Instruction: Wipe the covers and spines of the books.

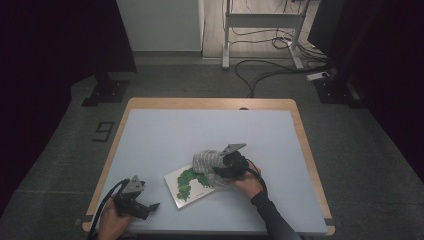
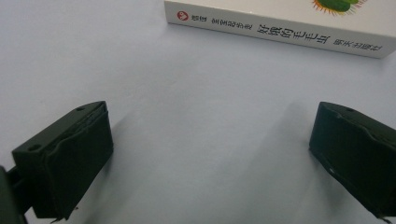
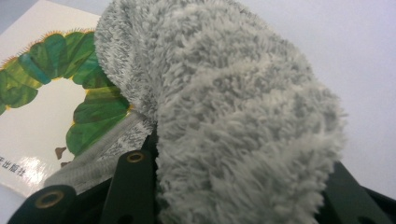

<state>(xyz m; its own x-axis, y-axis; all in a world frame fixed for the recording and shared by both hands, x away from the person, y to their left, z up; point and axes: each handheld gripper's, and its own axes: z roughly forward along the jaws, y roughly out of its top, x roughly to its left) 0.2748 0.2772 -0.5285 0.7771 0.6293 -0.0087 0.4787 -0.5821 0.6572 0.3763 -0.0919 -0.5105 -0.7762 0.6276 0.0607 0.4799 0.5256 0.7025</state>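
On the counter (image 1: 150, 135), right of centre, right tongs (image 1: 231, 167) grip a fluffy grey sock (image 1: 207, 161), jaws clamped on it, sock draped over the near corner of a picture book (image 1: 190, 186). Book lies flat, long axis diagonal, spine facing the left tongs (image 1: 150, 206). Left tongs wide open, empty, just beside the book's spine edge, low near the counter's front-left. Right hand (image 1: 247, 184) is nearer the sock; likely wiping or moving it off the cover. Pale blue mat surface, wood edge. Dark room, grey floor, cables (image 1: 260, 70) behind.
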